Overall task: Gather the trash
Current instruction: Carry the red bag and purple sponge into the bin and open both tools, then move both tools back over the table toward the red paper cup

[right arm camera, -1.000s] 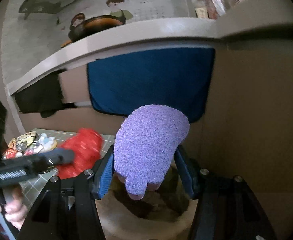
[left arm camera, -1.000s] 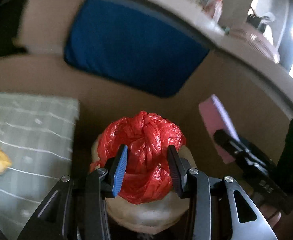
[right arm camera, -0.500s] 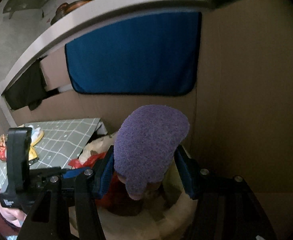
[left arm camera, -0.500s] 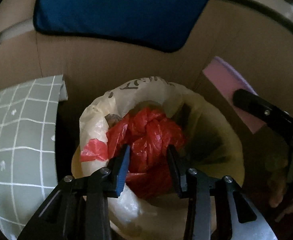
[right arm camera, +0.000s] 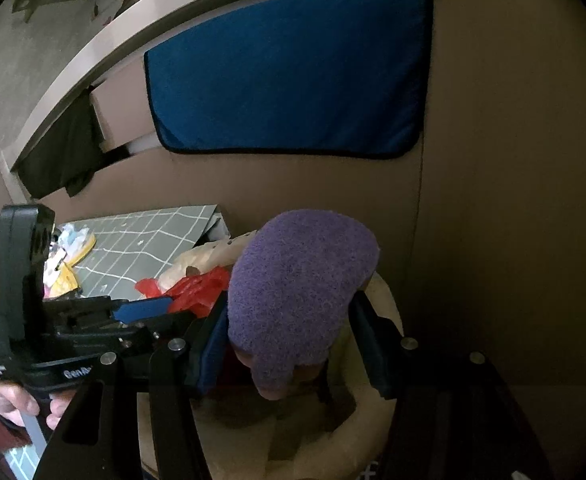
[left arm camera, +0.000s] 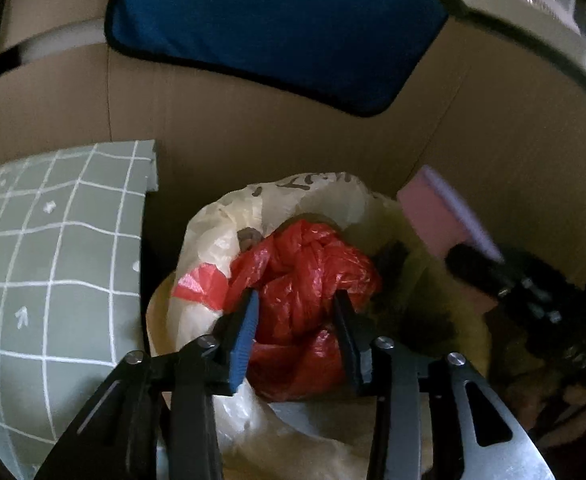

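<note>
A knotted red plastic bag [left arm camera: 301, 280] sits in the mouth of a bin lined with a cream bag [left arm camera: 213, 232]. My left gripper [left arm camera: 295, 300] has its pads on either side of the red bag; its jaws are opening, though the bag still fills the gap and touches both pads. My right gripper [right arm camera: 289, 308] is shut on a pink sponge with a purple scrub face [right arm camera: 301, 280], held over the bin's right side [right arm camera: 385, 312]. In the left wrist view the sponge [left arm camera: 441, 216] and right gripper [left arm camera: 473, 264] hang at the right. The right wrist view shows the left gripper [right arm camera: 145, 308] and red bag [right arm camera: 197, 288].
A grey gridded mat [left arm camera: 53, 260] covers the table left of the bin, with wrappers [right arm camera: 69, 248] lying on it. Cardboard walls [left arm camera: 253, 128] close in behind and to the right, with a blue cloth [left arm camera: 277, 28] hung above. A person's hand [right arm camera: 9, 400] holds the left gripper.
Both grippers have come down toward the bin. The red bag went from above the rim into the liner's mouth. The sponge now hangs low over the bin.
</note>
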